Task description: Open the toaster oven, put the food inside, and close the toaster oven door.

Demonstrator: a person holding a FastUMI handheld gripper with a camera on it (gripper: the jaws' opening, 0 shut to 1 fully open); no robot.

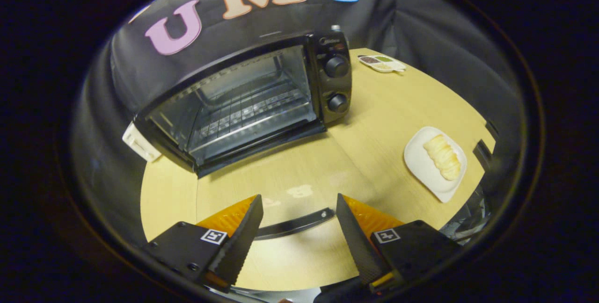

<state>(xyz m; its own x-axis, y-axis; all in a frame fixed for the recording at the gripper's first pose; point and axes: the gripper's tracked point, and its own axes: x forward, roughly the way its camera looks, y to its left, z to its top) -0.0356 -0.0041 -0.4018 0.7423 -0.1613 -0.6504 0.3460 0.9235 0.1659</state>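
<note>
The gripper (299,209) hangs above the table (365,144) with its fingers (243,237) spread wide apart, gripping nothing. Between the fingers, just past their tips, lies the oven door's dark handle (295,223), a curved bar running across the gap; neither finger touches it. The door (281,186) is folded down flat toward the gripper, its glass mirroring the tabletop, so it reads as a pale sheet stretching from the handle back to the oven's lower front edge.

The oven (248,97) stands beyond the fingers, mouth open and facing the gripper. Inside it a wire rack (252,111) sits across the cavity. On the oven's right-hand panel are two knobs (337,66), one above the other.

The food (442,156), a pale ridged pastry, lies on a white plate (421,162) to the right of the oven and nearer the gripper than the oven body, well apart from the right finger and off to its side. Behind the oven's right corner rests a small tray (383,63) with coloured compartments. A white block (139,143) touches the oven's left corner.
</note>
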